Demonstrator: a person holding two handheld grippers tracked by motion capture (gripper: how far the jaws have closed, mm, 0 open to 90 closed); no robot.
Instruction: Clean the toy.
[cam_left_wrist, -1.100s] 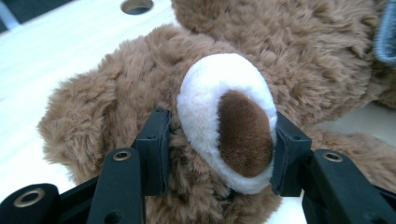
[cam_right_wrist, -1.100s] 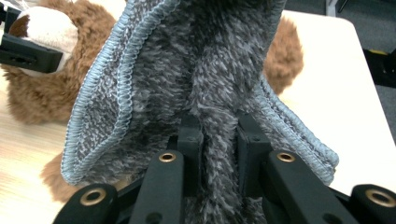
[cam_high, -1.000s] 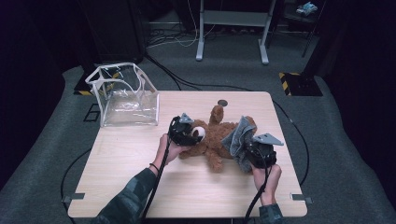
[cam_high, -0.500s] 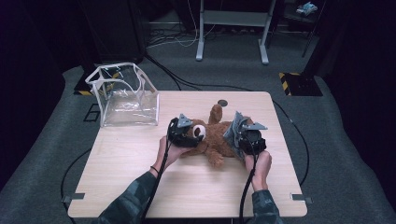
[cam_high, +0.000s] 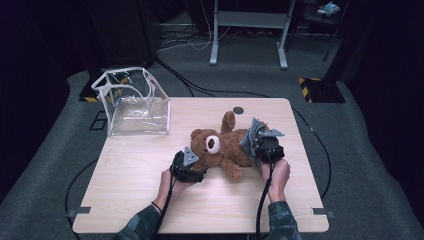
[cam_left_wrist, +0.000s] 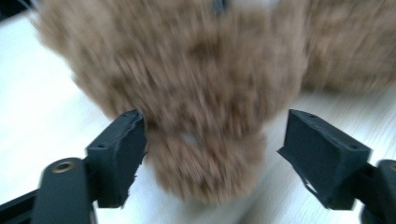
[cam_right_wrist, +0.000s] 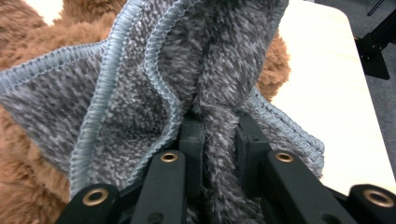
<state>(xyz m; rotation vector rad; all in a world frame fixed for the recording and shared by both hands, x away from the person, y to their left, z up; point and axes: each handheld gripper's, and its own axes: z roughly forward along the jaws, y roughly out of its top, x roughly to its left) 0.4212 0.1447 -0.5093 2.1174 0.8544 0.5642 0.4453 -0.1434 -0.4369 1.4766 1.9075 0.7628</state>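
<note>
My left tongs (cam_high: 192, 167) have dropped from the teddy bear (cam_high: 222, 147)'s head, jaws just opening around its paw; right tongs (cam_high: 260, 142) pinch the grey cloth (cam_right_wrist: 187, 70) against the bear on the table (cam_high: 130, 165), ready for wiping.

left claw (cam_left_wrist: 212, 154) jaws just opening, right claw (cam_right_wrist: 219, 135) clamped

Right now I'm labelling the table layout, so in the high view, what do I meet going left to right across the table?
Clear plastic bag → left gripper → teddy bear → right gripper, shut on the grey cloth.
</note>
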